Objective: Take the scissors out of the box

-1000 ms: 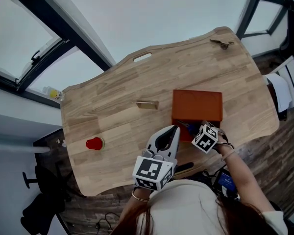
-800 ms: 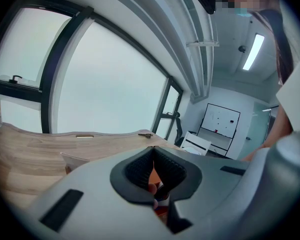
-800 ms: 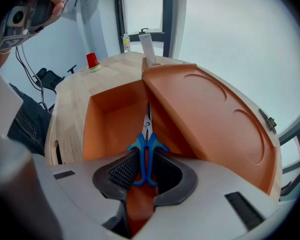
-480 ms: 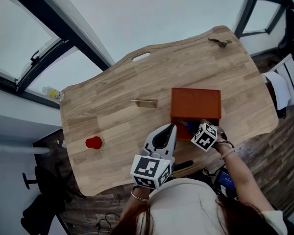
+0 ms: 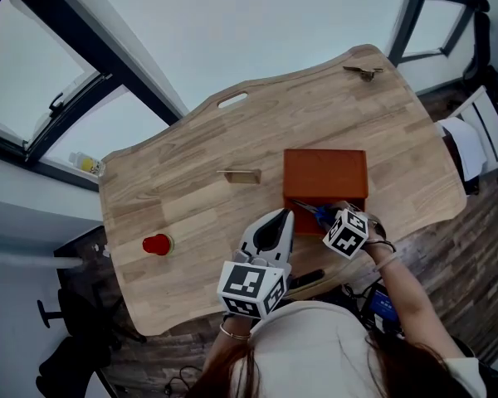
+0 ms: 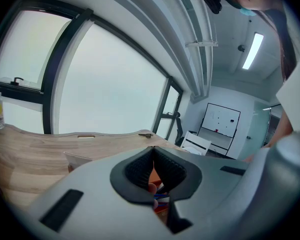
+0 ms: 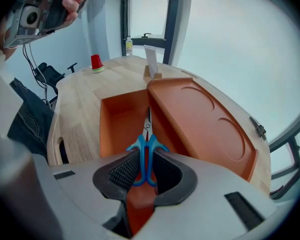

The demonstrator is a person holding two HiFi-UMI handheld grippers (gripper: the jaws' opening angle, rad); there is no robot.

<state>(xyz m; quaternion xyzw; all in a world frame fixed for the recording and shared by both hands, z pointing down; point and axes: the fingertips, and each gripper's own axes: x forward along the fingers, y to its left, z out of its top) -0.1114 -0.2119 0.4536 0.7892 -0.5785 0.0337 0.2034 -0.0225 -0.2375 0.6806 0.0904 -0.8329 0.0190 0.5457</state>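
Note:
An orange box (image 5: 325, 172) stands on the wooden table (image 5: 191, 148) near its front edge, with its lid (image 7: 205, 119) leaning open. Blue-handled scissors (image 7: 146, 154) stand in the box with the blades pointing down. My right gripper (image 7: 145, 171) reaches steeply down into the box. Its jaws have just been closing, and the pads now press on the scissors' handles. In the head view the right gripper (image 5: 322, 216) sits at the box's near opening. My left gripper (image 5: 282, 215) rests just left of the box, shut and holding nothing; its pads (image 6: 140, 166) meet at the tip.
A red cup (image 5: 157, 244) stands at the table's left. A small card stand (image 5: 239, 175) sits left of the box, and a metal piece (image 5: 362, 72) lies at the far right corner. A bottle (image 5: 87, 165) stands on the window sill.
Both grippers stay about where they were beside and in the box. The whole scene has slid slightly left and up in the head view.

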